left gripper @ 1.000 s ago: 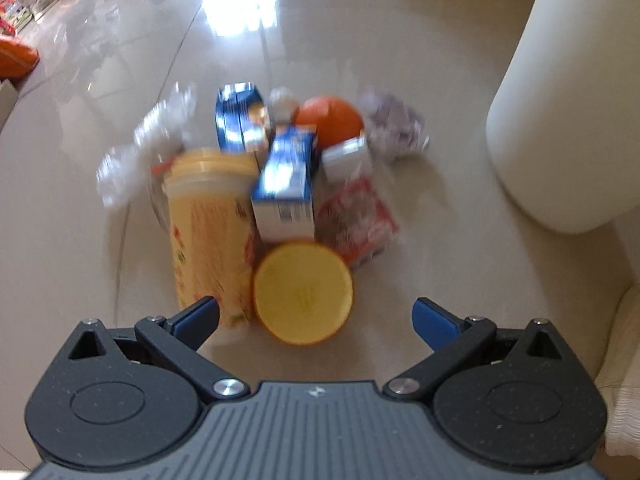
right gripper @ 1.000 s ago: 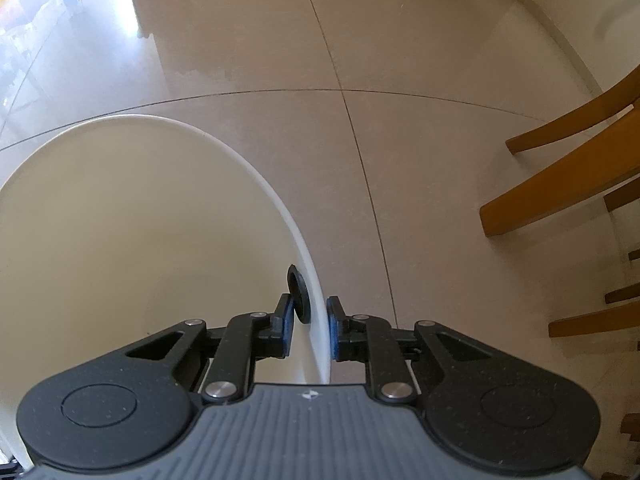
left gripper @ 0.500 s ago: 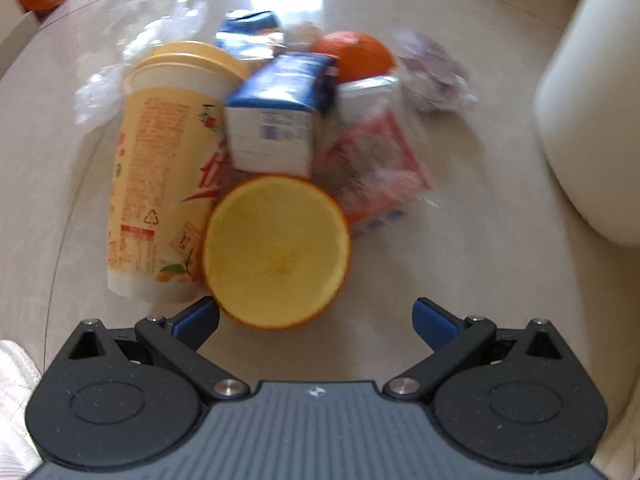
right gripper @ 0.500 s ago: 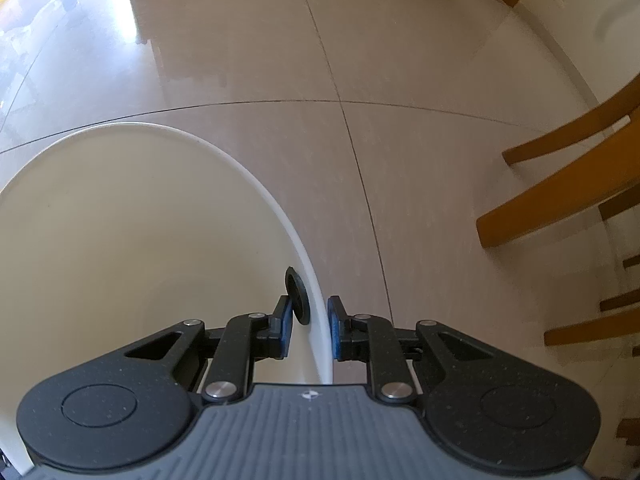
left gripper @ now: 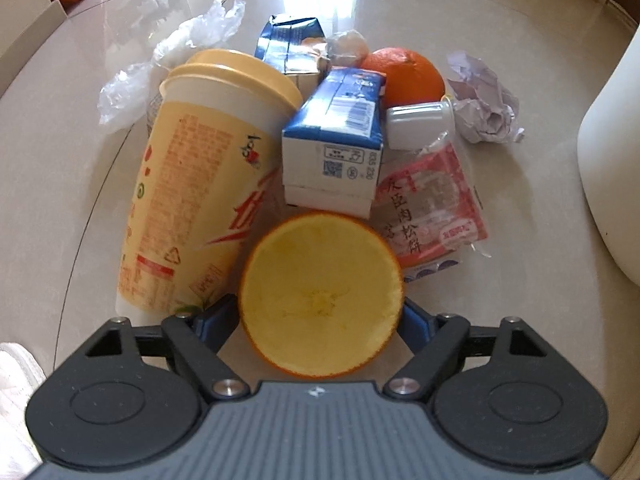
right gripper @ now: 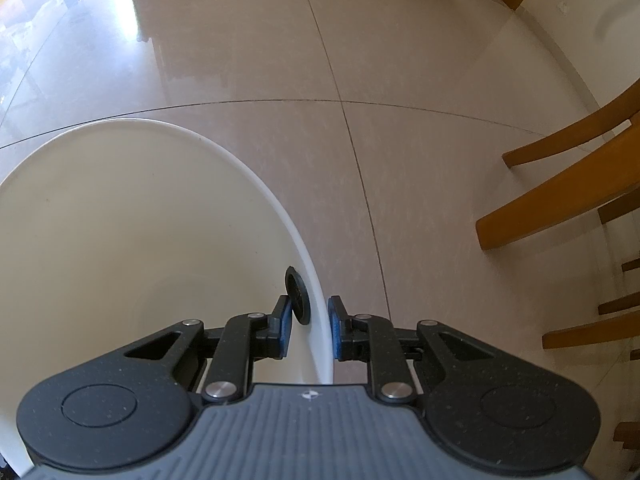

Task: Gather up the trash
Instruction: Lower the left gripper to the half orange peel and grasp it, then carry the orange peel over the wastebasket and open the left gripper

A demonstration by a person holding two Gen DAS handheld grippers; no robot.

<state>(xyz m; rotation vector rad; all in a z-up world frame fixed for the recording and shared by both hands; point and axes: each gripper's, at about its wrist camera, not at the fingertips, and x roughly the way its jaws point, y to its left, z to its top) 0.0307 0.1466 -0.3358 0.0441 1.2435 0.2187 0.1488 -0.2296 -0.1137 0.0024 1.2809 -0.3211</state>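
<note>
A hollowed orange half (left gripper: 320, 296) lies cut side up at the near edge of a trash pile on the tiled floor. My left gripper (left gripper: 320, 314) points down over it, its jaws closing, and both blue pads touch the peel's sides. Behind it stand a yellow drink cup (left gripper: 200, 176) and a blue-white milk carton (left gripper: 336, 144), with a pink snack wrapper (left gripper: 432, 208) on the right. My right gripper (right gripper: 310, 328) is shut on the rim of the white bin (right gripper: 120, 240), one pad inside the wall and one outside.
Further back lie a whole orange (left gripper: 404, 74), a second blue carton (left gripper: 290, 46), a small white bottle (left gripper: 418, 124), crumpled paper (left gripper: 486, 106) and clear plastic film (left gripper: 176, 56). The bin's wall (left gripper: 612, 168) stands at the right. Wooden chair legs (right gripper: 568, 188) are right of the bin.
My left gripper has sunk toward the pile and its fingers have drawn in from wide apart to the orange half's sides. The right gripper keeps its hold on the bin rim.
</note>
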